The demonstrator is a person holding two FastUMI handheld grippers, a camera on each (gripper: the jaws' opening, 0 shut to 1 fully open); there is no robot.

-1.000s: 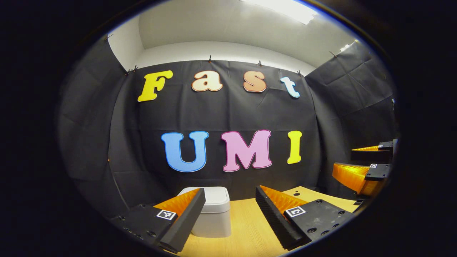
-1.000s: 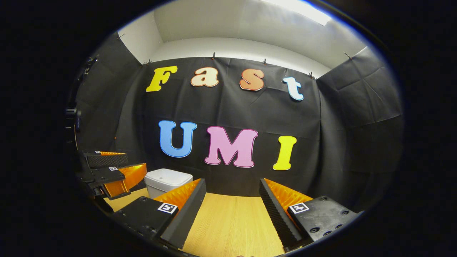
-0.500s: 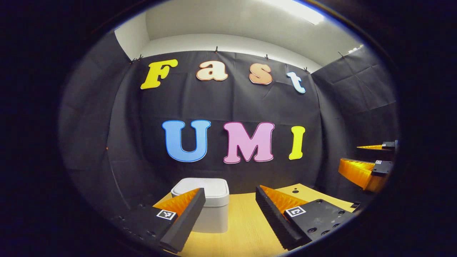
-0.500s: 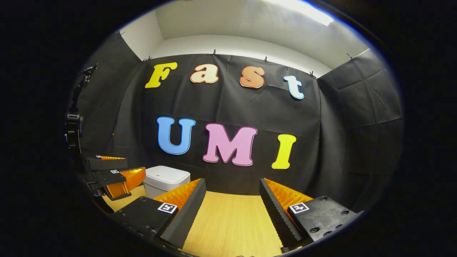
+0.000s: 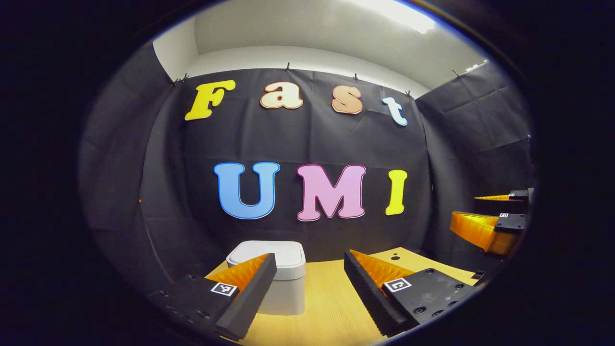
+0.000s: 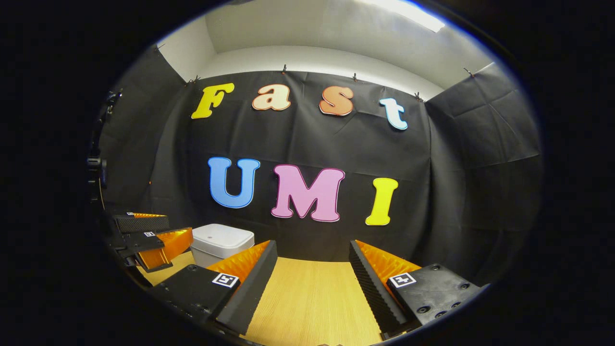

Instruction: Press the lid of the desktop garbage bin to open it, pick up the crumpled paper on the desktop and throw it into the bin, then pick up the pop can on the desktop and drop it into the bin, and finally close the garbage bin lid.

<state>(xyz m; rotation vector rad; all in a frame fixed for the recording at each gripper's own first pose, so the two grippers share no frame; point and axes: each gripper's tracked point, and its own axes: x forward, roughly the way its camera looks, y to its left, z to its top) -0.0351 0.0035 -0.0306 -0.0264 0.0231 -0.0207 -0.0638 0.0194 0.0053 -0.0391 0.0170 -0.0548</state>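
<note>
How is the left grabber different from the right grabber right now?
The left gripper points at the white bin, which stands partly behind one of its fingers; the right gripper points at bare wooden table, with the bin off to one side. The left gripper sits nearer the bin than the right gripper, I think. Both are open, hold nothing and touch nothing. The bin's lid is shut.

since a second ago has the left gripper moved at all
Yes. In the right gripper view the left gripper sits lower against the booth's wall and nearer the bin.
</note>
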